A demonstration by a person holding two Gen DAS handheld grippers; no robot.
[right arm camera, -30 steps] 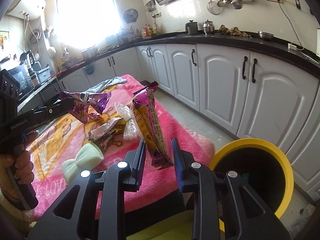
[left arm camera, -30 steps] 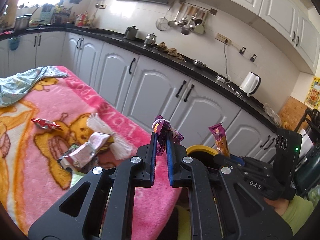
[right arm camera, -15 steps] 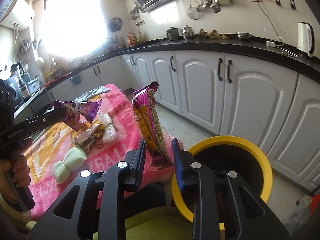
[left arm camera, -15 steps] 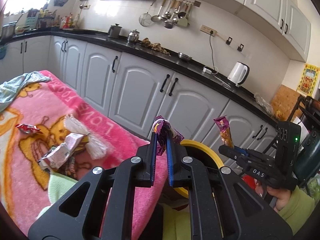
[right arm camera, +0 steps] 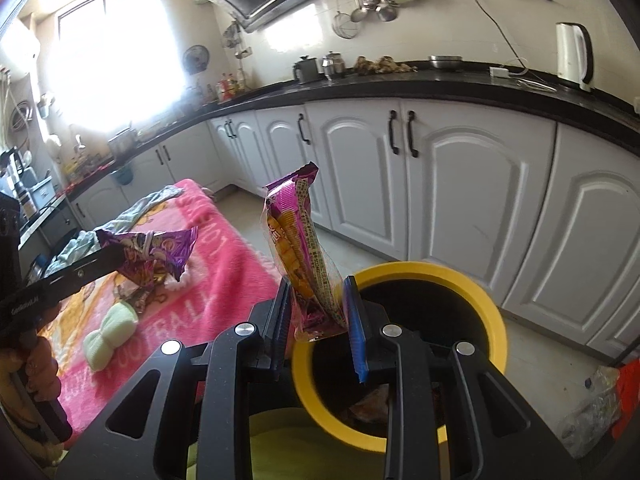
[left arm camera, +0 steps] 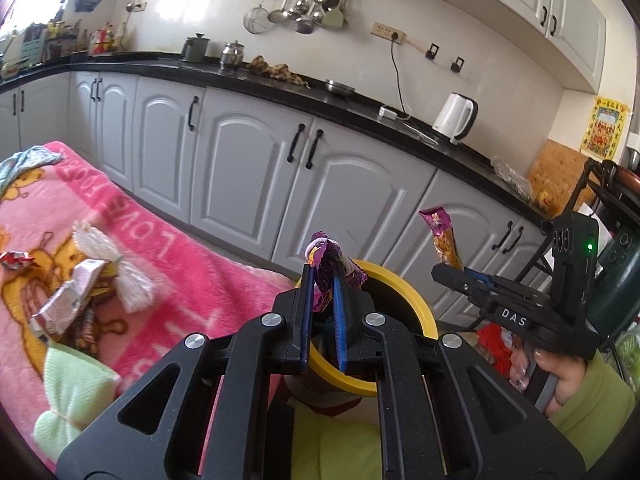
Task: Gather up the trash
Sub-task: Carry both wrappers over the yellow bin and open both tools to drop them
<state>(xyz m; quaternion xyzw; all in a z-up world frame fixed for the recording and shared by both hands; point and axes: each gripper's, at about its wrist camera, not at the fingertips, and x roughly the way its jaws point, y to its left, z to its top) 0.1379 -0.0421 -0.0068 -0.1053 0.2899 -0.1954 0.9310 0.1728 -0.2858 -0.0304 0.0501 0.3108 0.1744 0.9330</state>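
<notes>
My left gripper (left arm camera: 322, 276) is shut on a crumpled purple wrapper (left arm camera: 329, 260), held at the near rim of the yellow-rimmed black bin (left arm camera: 404, 280). It also shows in the right wrist view (right arm camera: 160, 252). In the right wrist view my right gripper (right arm camera: 316, 296) has its jaws parted around a long pink and orange snack wrapper (right arm camera: 302, 248) that stands upright between them, above the bin's (right arm camera: 492, 312) left rim. Whether the pads still pinch it is unclear. That wrapper also shows in the left wrist view (left arm camera: 442, 236).
A pink blanket (left arm camera: 168, 264) covers the table on the left, with more wrappers (left arm camera: 76, 296), a white tassel (left arm camera: 128, 280) and a pale green bow (left arm camera: 68, 384) on it. White cabinets (right arm camera: 460, 184) stand behind the bin. A plastic bag (right arm camera: 600, 396) lies on the floor at right.
Both grippers have moved right, from over the blanket to the bin's rim. The right gripper's jaws have opened wider around the long wrapper.
</notes>
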